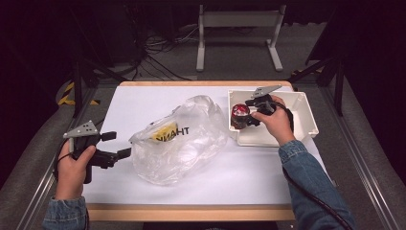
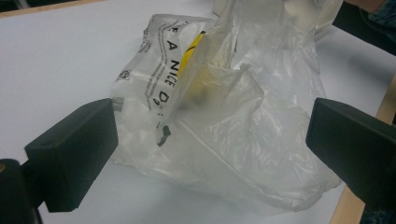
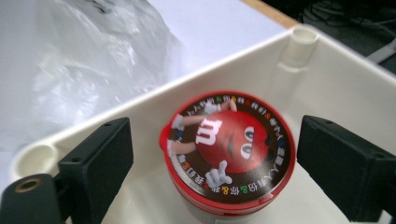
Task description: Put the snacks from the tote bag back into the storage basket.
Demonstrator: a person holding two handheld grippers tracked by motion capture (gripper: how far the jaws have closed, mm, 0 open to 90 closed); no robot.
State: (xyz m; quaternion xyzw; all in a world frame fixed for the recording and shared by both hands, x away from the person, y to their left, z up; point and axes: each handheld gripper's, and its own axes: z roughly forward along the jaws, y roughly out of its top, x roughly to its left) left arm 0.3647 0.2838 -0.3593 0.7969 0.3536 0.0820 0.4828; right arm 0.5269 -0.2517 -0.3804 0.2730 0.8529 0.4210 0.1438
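The left gripper [image 1: 116,144] sits near the table's [image 1: 249,177] front left, jaws spread wide and empty, pointed at the crumpled clear plastic bag [image 1: 179,141] just beyond them; the bag lies mid-table, black lettering and a yellow patch showing through it; farther right, the right gripper [image 1: 250,111] reaches into the white bin [image 1: 306,112], jaws wide apart on either side of an upright M&M's candy tub [image 3: 229,151] with a red lid, touching neither side.
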